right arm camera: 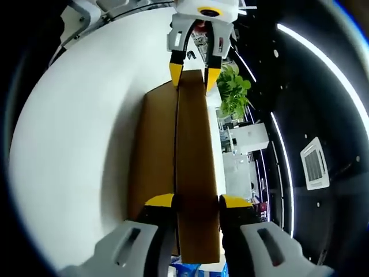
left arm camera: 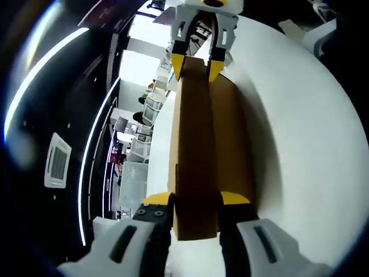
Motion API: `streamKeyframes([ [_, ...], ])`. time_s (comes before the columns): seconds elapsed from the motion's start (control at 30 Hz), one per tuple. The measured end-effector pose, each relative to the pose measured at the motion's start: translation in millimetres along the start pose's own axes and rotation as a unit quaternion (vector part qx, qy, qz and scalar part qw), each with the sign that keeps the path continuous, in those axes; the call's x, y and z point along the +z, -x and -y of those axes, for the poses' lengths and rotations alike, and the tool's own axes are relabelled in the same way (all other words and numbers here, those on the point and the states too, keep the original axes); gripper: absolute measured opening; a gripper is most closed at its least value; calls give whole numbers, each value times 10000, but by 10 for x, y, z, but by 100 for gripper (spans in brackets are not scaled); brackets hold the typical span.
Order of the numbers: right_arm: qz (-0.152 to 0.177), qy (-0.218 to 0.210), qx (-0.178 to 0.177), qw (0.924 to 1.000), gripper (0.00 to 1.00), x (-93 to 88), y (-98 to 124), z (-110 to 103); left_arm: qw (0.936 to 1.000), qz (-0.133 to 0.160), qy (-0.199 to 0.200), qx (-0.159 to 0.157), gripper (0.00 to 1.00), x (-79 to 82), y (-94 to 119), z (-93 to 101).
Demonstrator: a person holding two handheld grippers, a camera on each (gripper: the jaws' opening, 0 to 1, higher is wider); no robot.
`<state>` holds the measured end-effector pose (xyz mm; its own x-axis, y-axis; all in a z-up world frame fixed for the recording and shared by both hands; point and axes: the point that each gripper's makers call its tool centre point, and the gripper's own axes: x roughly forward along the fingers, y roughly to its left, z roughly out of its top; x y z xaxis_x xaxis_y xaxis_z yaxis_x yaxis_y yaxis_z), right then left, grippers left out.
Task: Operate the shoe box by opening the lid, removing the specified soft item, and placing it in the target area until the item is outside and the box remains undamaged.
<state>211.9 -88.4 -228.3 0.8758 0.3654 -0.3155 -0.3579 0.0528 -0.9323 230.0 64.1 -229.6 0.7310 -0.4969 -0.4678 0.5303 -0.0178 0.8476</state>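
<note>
The left gripper [left arm camera: 196, 202] has its yellow-tipped jaws closed onto one end of the shoe-box lid [left arm camera: 196, 150], the brown panel passing straight between them. In the left gripper view the right gripper [left arm camera: 197, 68] pinches the far end of the same panel. From its own camera the right gripper [right arm camera: 196, 203] shows the matching grip, jaws narrowed on the lid [right arm camera: 195, 161], with the left gripper [right arm camera: 194, 70] clamped at the opposite end.

The step in hand looks like lifting the lid off. To do it well, both ends should rise together and level, with no twisting between the two grips, since thin cardboard creases easily; the squeeze should be only firm enough to stop slipping.

The lid reads as a long, narrow, plain brown cardboard face, stiff and unmarked. Beside it a paler brown part, probably the shoe box [right arm camera: 155, 150] body, lies on the white table [right arm camera: 75, 150]. Whether the lid is fully clear of the box cannot be told. The soft item inside is hidden.
</note>
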Motion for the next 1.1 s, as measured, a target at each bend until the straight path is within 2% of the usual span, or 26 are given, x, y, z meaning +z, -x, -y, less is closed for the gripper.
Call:
streamKeyframes([
  [0.37, 18, -16, -149, 9999, 29, 22, 32, -1, 9999, 30, -44, 132, 30, 1, 12, 30],
  [0.5, 8, -29, -34, 10000, 29, 27, 46, -3, 9999, 11, -59, 115, 30, 5, 28, 31],
  [0.53, 47, 11, 176, 9998, 29, 29, 34, -54, 9999, 11, -75, 87, 30, 3, 25, 42],
  [0.57, 61, -199, 181, 9996, 29, 22, 35, -56, 10000, 14, -71, 51, 30, -1, 20, 57],
  [0.67, 72, -175, 212, 9996, 29, 18, 34, -72, 10000, 26, -86, 14, 30, -6, 13, 81],
  [1.1, 60, -68, 8, 10000, 29, 9, 22, -136, 9997, 20, -156, 163, 30, -21, 2, 146],
])
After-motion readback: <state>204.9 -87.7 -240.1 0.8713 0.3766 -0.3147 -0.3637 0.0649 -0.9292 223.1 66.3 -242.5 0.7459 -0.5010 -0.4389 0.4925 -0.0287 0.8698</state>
